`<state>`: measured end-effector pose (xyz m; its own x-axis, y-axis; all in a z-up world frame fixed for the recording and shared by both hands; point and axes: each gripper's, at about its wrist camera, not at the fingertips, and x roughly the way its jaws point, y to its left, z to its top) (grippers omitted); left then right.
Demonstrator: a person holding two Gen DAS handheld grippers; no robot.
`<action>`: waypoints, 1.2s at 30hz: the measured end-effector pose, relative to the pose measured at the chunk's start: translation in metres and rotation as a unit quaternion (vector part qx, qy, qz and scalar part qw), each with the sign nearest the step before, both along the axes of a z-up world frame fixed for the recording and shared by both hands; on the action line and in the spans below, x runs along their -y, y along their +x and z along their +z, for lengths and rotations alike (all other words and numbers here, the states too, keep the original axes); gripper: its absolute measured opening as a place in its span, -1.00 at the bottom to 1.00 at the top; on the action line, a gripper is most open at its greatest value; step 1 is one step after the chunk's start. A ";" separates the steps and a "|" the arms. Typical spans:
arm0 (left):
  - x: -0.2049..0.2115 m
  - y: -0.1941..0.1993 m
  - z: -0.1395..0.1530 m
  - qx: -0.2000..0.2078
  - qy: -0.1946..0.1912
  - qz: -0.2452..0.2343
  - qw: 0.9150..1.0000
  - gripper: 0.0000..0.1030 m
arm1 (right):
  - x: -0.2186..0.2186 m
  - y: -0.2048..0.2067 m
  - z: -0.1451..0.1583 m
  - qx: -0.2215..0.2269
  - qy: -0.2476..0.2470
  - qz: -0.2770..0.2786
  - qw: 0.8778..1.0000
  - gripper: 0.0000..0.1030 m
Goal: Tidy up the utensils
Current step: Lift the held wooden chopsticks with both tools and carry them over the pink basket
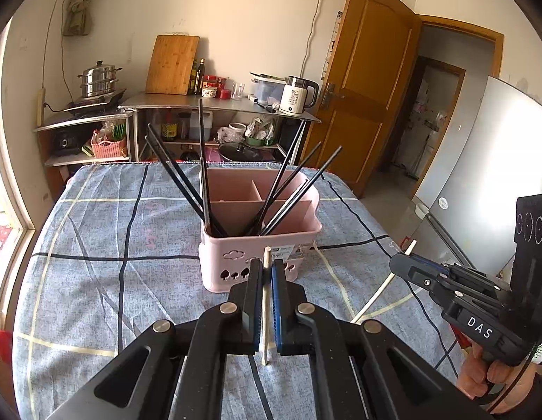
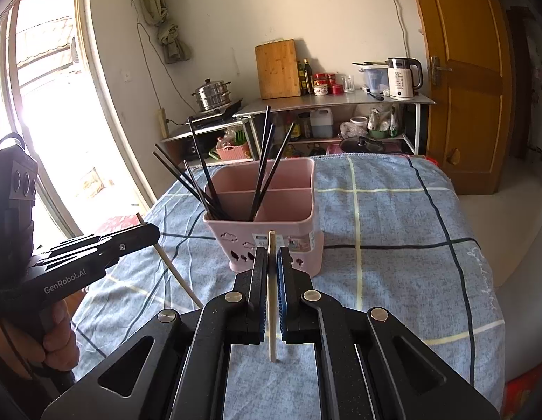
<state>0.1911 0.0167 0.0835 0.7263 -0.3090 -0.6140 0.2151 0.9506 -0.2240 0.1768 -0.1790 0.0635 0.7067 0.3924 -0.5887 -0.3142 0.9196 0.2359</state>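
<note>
I have a pale wooden chopstick in each gripper. The left gripper [image 1: 267, 273] has its jaws closed down to the thickness of its chopstick [image 1: 266, 301], which stands nearly upright between the pads, tip poking just above them and the lower end hanging free below. The right gripper [image 2: 272, 262] is pinched the same way on the other chopstick [image 2: 271, 301].

Both sticks hover over the checked cloth [image 2: 393, 245] on the bench, just in front of the pink holder [image 1: 260, 241], where black chopsticks [image 1: 201, 182] already fan out of the front compartment; the two rear compartments look bare, though I can't see their floors.

These sticks should be light, stiff and smooth, so I expect them to pivot or slide in the pads if nudged. A hold near the middle suits them. I'd judge the risk is a tip catching the holder's rim or the leaning black chopsticks.
</note>
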 end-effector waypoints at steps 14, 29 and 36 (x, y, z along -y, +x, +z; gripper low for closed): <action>0.001 -0.030 0.003 -0.006 0.000 -0.006 1.000 -0.91 | 0.008 -0.027 0.003 0.001 -0.010 0.004 1.000 -0.90; -0.007 -0.044 0.018 0.003 -0.025 -0.007 1.000 -0.93 | 0.009 -0.039 0.022 0.024 0.008 0.006 1.000 -0.90; -0.014 -0.038 0.017 0.003 -0.030 0.002 1.000 -0.93 | 0.006 -0.034 0.024 0.025 0.011 0.006 1.000 -0.90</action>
